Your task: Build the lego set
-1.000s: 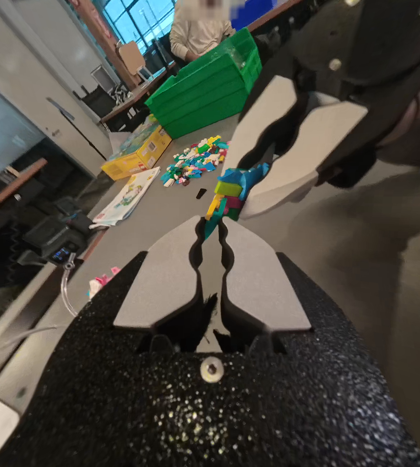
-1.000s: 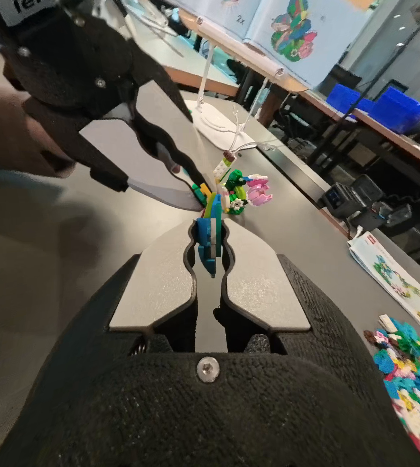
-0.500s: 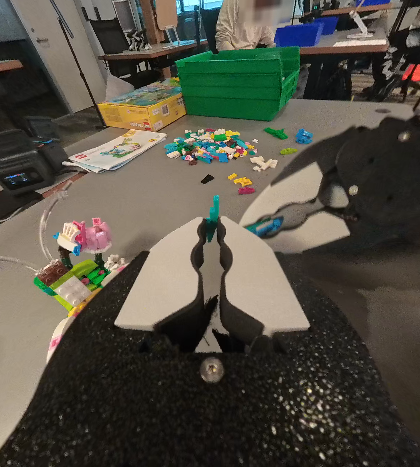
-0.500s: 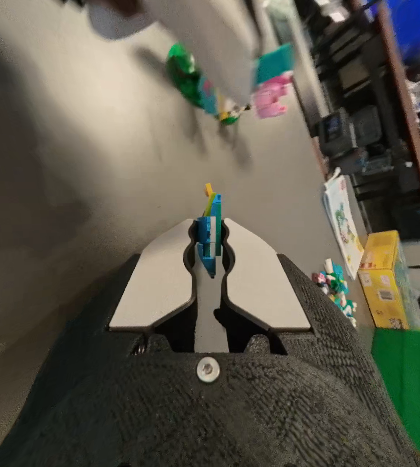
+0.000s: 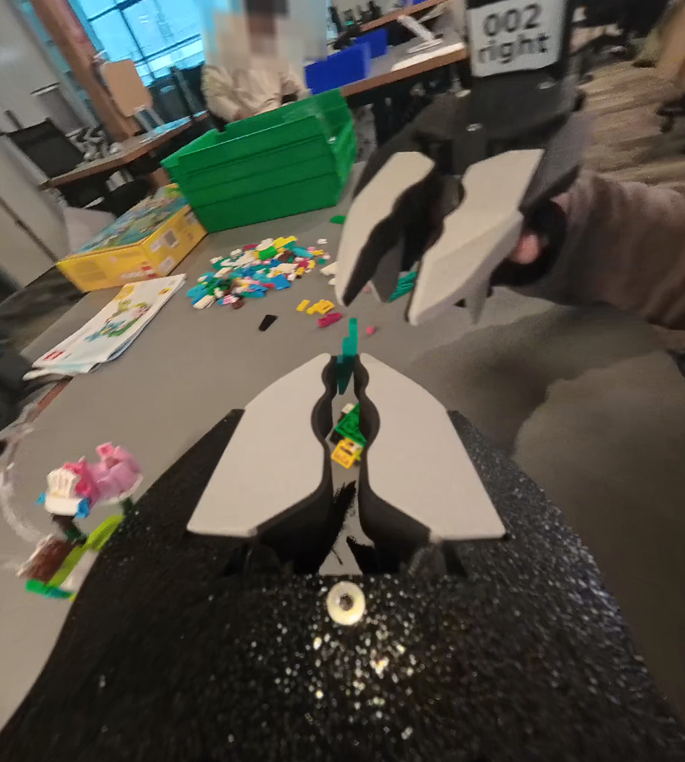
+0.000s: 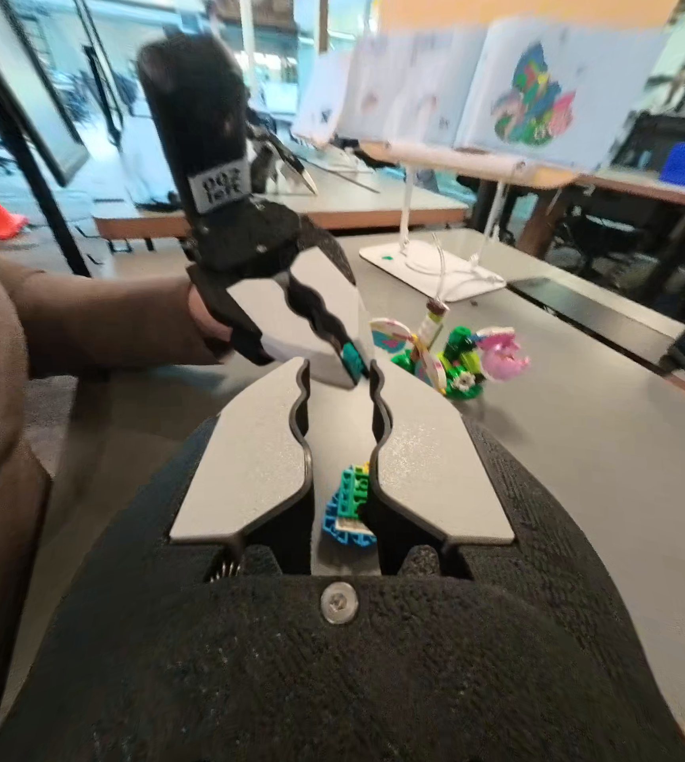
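Observation:
My left gripper (image 5: 344, 358) is shut on a thin teal piece (image 5: 350, 340) that sticks up past its tips. It also shows in the right wrist view (image 6: 351, 365), tip to tip with my right gripper (image 6: 338, 365). My right gripper is open and empty; in the left wrist view it (image 5: 380, 307) hangs above the table. A small blue, green and yellow assembly (image 6: 351, 511) lies on the grey table (image 6: 559, 453) under the right gripper's open fingers. It shows below the left gripper's fingers too (image 5: 349, 437). A flower build (image 6: 456, 358) with pink petals stands beyond.
A pile of loose bricks (image 5: 258, 272), a yellow box (image 5: 134, 247), an instruction booklet (image 5: 113, 317) and stacked green bins (image 5: 266, 177) lie at the far side. A white stand (image 6: 427, 255) holds open instruction pages. A person sits behind the bins. Both grippers' tips are close together, under 4 cm apart.
My right gripper has opened and let go of the blue-green assembly, which now lies on the table. My left gripper still holds the teal piece. Both views have swung around.

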`<state>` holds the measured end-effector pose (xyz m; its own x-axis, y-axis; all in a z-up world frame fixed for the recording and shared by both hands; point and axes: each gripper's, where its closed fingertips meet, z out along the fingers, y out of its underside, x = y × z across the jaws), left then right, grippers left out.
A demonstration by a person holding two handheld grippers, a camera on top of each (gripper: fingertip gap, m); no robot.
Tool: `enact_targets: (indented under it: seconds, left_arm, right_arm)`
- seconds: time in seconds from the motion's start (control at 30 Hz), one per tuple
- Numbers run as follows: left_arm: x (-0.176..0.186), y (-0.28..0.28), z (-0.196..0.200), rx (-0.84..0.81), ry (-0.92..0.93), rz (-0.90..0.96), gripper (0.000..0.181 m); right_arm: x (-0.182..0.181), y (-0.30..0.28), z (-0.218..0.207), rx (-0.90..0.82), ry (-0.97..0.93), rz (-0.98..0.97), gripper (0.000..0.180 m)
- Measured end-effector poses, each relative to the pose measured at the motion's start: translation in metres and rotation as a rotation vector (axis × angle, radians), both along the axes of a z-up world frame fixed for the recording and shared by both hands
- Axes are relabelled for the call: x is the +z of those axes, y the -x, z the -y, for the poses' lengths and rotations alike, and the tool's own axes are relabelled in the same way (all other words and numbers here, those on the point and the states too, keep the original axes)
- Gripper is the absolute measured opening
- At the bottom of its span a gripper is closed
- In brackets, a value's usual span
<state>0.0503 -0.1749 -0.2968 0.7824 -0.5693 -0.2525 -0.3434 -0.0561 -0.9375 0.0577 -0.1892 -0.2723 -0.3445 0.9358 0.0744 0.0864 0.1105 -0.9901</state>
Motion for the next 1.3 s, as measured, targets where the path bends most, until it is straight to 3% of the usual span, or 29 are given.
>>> enact_targets:
  seconds: [0.03,0.2,0.33,0.5,0.57,0.67,0.93,1.17,1.3]
  left_arm:
    - [0.0,-0.006,0.003,-0.044,0.001,0.006,0.007]
    - [-0.005,-0.025,0.015,-0.186,0.033,0.022,0.007]
    - [-0.002,-0.022,0.008,-0.127,0.029,0.067,0.018]
    - [-0.003,-0.012,0.001,-0.051,0.034,0.075,0.022]
    - [0.0,-0.011,-0.001,-0.037,0.035,0.107,0.022]
    - [-0.001,-0.01,-0.003,-0.022,0.044,0.123,0.02]
    - [-0.006,-0.01,-0.004,-0.022,0.071,0.138,0.016]
    - [-0.013,-0.015,-0.005,-0.027,0.1,0.134,0.016]
    - [-0.012,-0.01,-0.008,0.005,0.091,0.134,0.02]
  right_arm:
    - [0.001,-0.001,0.004,0.017,-0.011,-0.011,0.024]
    - [-0.005,-0.003,0.018,0.083,-0.07,-0.016,0.003]
    - [-0.001,-0.013,0.008,0.038,-0.105,-0.021,0.001]
    - [0.01,-0.067,-0.094,-0.341,-0.049,0.029,0.0]
    - [0.0,-0.1,-0.144,-0.515,0.06,0.101,0.0]
    - [-0.023,-0.137,-0.181,-0.622,0.346,0.213,0.001]
    - [-0.092,-0.154,-0.175,-0.554,0.653,0.533,0.0]
    - [-0.113,-0.145,-0.168,-0.429,0.6,0.807,0.002]
    - [-0.114,-0.131,-0.162,-0.355,0.52,0.915,0.025]
